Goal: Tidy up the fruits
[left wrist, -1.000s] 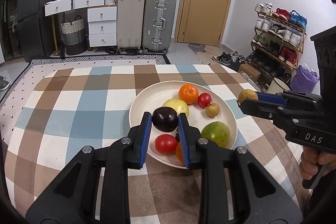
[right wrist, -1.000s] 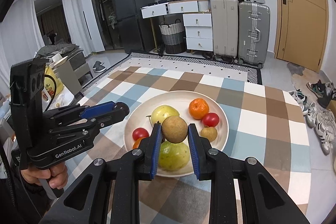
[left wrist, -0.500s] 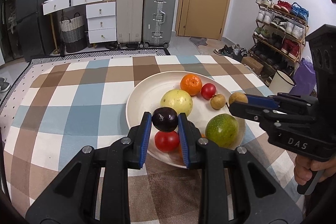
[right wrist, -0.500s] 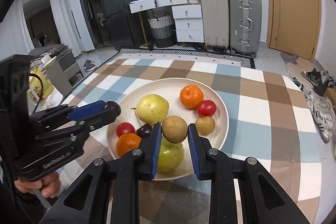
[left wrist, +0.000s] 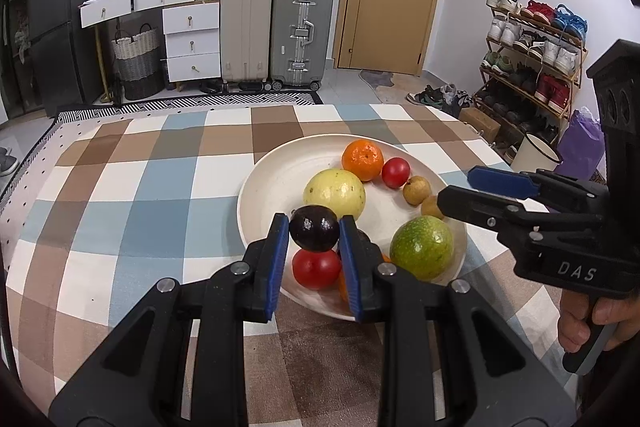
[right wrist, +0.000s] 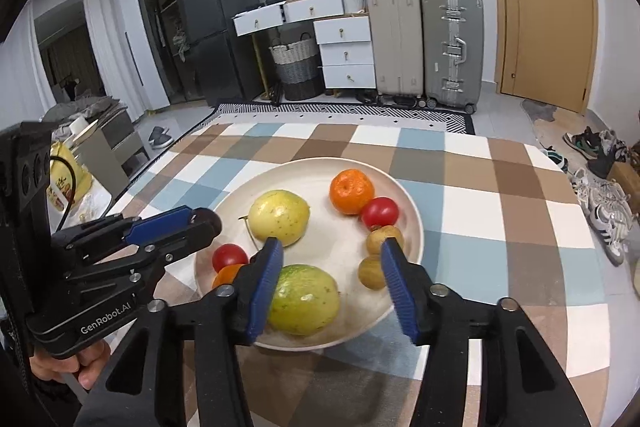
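Item: round cream plate (right wrist: 414, 223) on a table under a brown, blue and white checked cloth (left wrist: 132, 187). Contents, counted from both wrist views:

- one orange tangerine (right wrist: 351, 191), far side of the plate;
- one small red tomato (right wrist: 380, 212), touching the tangerine;
- two small tan-brown round fruits (right wrist: 372, 271), one behind the other near the right rim;
- one pale yellow speckled round fruit (right wrist: 279, 217), centre;
- one large green-yellow speckled fruit (right wrist: 303, 299), near rim;
- one red tomato (right wrist: 229, 257) at the left rim, with a second orange fruit (right wrist: 226, 275) just beside it, mostly hidden.

Item: left gripper (left wrist: 315, 235), black with blue pads, clenched on a dark purple glossy round fruit (left wrist: 314, 229). The fruit is carried over the near-left part of the plate, above the red tomato, not yet set down.

Item: right gripper (right wrist: 331, 267), same make, jaws spread wide and holding nothing. It hovers over the near side of the plate, with the nearer tan-brown fruit just inside its right pad.

Status: eight fruits lie on the plate; none shows loose on the cloth. By appearance the gathering is nearly complete. Outstanding: lowering and releasing the purple fruit into a free spot, likely the bare patch left of centre. Whether fruit remains out of view cannot be told.
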Demonstrator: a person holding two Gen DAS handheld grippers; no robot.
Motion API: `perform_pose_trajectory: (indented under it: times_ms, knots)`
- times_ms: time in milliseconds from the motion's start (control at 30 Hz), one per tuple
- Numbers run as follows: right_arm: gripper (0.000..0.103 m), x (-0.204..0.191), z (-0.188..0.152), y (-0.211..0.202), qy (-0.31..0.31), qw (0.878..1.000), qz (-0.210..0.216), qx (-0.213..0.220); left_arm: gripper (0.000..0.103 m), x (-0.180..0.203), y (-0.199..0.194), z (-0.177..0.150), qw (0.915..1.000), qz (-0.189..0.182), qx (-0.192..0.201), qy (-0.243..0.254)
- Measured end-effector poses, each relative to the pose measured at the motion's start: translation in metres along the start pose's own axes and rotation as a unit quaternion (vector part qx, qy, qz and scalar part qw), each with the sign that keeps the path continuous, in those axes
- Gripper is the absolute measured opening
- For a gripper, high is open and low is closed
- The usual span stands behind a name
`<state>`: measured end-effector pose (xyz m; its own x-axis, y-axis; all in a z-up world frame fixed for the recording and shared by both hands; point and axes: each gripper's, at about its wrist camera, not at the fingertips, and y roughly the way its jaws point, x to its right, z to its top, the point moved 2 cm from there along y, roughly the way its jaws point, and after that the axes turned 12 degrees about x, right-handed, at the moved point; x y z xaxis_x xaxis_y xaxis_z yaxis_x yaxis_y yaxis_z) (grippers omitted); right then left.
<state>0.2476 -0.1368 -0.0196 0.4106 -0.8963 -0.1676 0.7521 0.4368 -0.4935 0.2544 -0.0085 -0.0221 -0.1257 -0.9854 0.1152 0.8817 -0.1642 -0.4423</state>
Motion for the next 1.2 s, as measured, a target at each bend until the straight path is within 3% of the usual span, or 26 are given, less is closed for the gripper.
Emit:
perform_pose_trajectory:
  times_ms: [67, 267, 367, 433, 500, 667, 733, 1200]
  knots:
    - [0.071, 0.003, 0.001, -0.002, 0.006, 1.0, -0.005, 0.004, 0.023, 0.0, 0.001, -0.001, 1.0, 0.0, 0.0, 0.001]
    - [0.08, 0.008, 0.004, -0.005, 0.012, 1.0, -0.01, 0.01, 0.025, -0.001, 0.001, -0.001, 1.0, 0.002, -0.007, 0.001]
    - [0.082, 0.008, 0.003, -0.004, 0.013, 1.0, -0.012, 0.008, 0.038, -0.002, -0.002, 0.0, 1.0, -0.001, -0.006, -0.003]
    - [0.083, 0.007, 0.002, -0.004, 0.011, 1.0, -0.013, 0.004, 0.066, -0.002, -0.004, 0.001, 1.0, 0.002, -0.003, -0.005]
    - [0.088, 0.007, 0.003, -0.006, 0.008, 1.0, -0.016, 0.006, 0.078, -0.003, -0.01, 0.002, 0.9999, 0.002, 0.01, -0.004]
    - [0.101, 0.003, 0.007, -0.017, 0.004, 1.0, -0.01, 0.019, 0.091, -0.002, -0.03, 0.005, 0.9996, 0.004, 0.028, 0.007]
    - [0.102, 0.001, 0.008, -0.026, 0.003, 1.0, -0.002, 0.031, 0.102, -0.003, -0.038, 0.006, 0.9992, 0.008, 0.038, 0.006]
    - [0.103, -0.015, -0.009, -0.086, -0.018, 0.996, 0.025, 0.083, 0.102, -0.001, -0.1, -0.01, 0.9961, 0.018, 0.085, 0.012]
